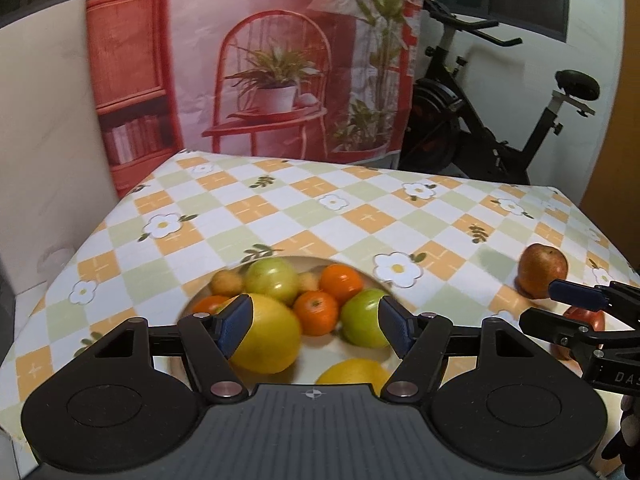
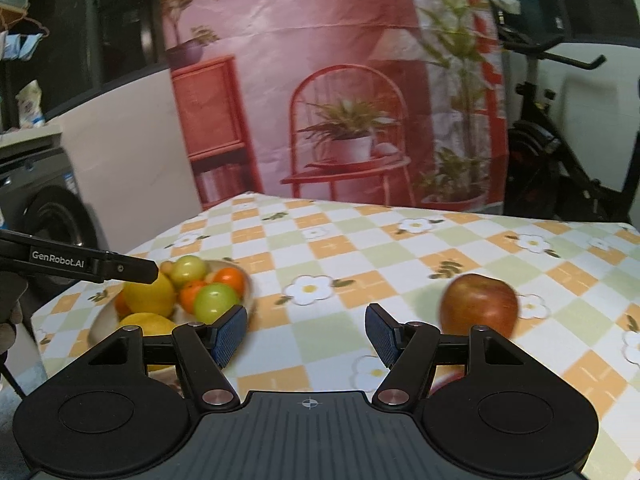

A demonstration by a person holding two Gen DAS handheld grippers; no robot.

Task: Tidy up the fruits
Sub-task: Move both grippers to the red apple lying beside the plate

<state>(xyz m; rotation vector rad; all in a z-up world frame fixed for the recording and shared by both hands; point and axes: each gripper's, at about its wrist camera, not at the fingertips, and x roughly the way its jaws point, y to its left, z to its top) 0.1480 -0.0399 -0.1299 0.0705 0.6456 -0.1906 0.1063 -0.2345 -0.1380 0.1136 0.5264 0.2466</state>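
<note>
A checked tabletop (image 2: 340,248) carries one cream bowl (image 1: 376,280) holding two lemons, two green apples, three oranges and two small yellow fruits, with two red apples lying loose on the cloth well to the bowl's right. The left hand-held gripper (image 1: 316,324) hangs over the bowl, fingers spread wide and empty, one lemon (image 1: 268,336) against its left pad. The right hand-held gripper (image 2: 306,334) is equally wide and empty, the farther red apple (image 2: 478,306) just ahead and to its right.

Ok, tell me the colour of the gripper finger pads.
Dark blue pads, clearest in the right wrist view.
</note>
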